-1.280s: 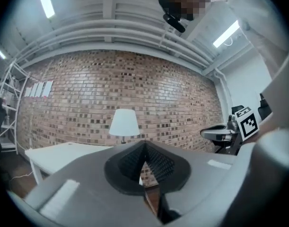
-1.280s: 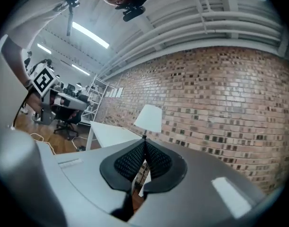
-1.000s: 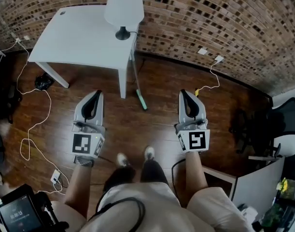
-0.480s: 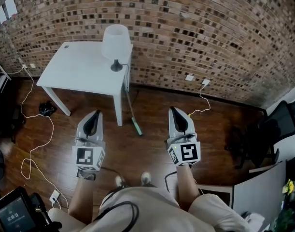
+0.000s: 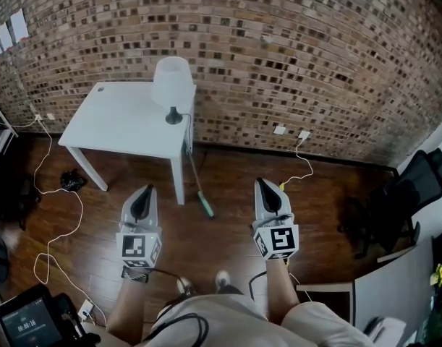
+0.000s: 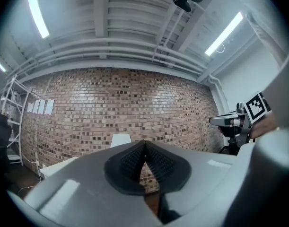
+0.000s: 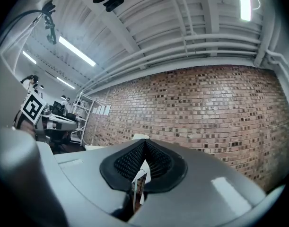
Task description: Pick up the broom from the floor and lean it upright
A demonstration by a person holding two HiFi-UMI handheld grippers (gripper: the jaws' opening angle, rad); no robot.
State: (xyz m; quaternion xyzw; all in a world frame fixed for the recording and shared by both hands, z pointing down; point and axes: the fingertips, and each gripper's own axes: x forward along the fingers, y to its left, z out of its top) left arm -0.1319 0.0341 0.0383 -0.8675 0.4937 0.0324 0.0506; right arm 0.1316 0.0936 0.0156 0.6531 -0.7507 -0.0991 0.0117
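Observation:
The broom [image 5: 197, 188] stands tilted on the wooden floor, its thin handle against the white table's front right corner and its green head [image 5: 205, 207] down on the boards. Both grippers are held level in front of the person, well short of the broom. My left gripper [image 5: 143, 192] is to the broom's left and my right gripper [image 5: 268, 187] to its right. Each pair of jaws is closed tip to tip with nothing between them, as the left gripper view [image 6: 144, 144] and the right gripper view [image 7: 144, 142] show. Both point at the brick wall.
A white table [image 5: 119, 125] with a white lamp [image 5: 171, 85] stands against the brick wall [image 5: 293, 56]. White cables [image 5: 58, 215] loop over the floor at left, another cable [image 5: 302, 166] runs from the wall sockets. A black office chair [image 5: 405, 201] is at right.
Both grippers have risen and drawn back from the table. The head view has tipped up, showing more wall. The broom has stayed leaning at the table corner.

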